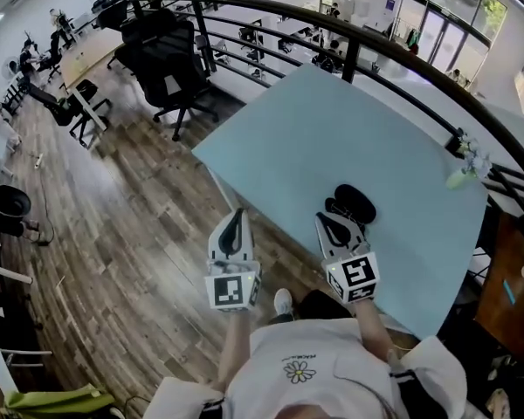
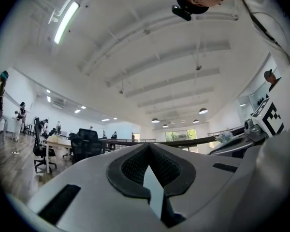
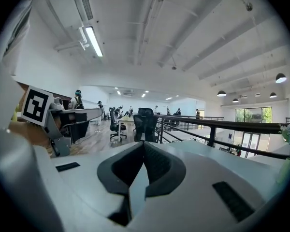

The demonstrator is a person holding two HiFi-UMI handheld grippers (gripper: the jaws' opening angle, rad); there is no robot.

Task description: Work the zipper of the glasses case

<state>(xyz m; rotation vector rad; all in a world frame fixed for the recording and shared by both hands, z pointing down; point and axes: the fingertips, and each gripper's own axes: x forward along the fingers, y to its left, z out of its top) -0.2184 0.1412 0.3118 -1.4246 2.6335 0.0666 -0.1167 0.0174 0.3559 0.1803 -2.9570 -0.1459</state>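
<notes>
Both pointing forward, tips together, empty, left claw [image 1: 236,218] off table [image 1: 332,120] edge, right claw [image 1: 332,223] beside glasses case [image 1: 355,203].

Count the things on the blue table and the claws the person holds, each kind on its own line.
Glasses case: 1
Flower bunch: 1
Claws: 2 (left claw, right claw)
Total: 4

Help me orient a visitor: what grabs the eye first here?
The big light-blue table slants across the head view, with a black glasses case near its front edge. The left gripper and right gripper are both shut and empty, the right one close by the case.
</notes>
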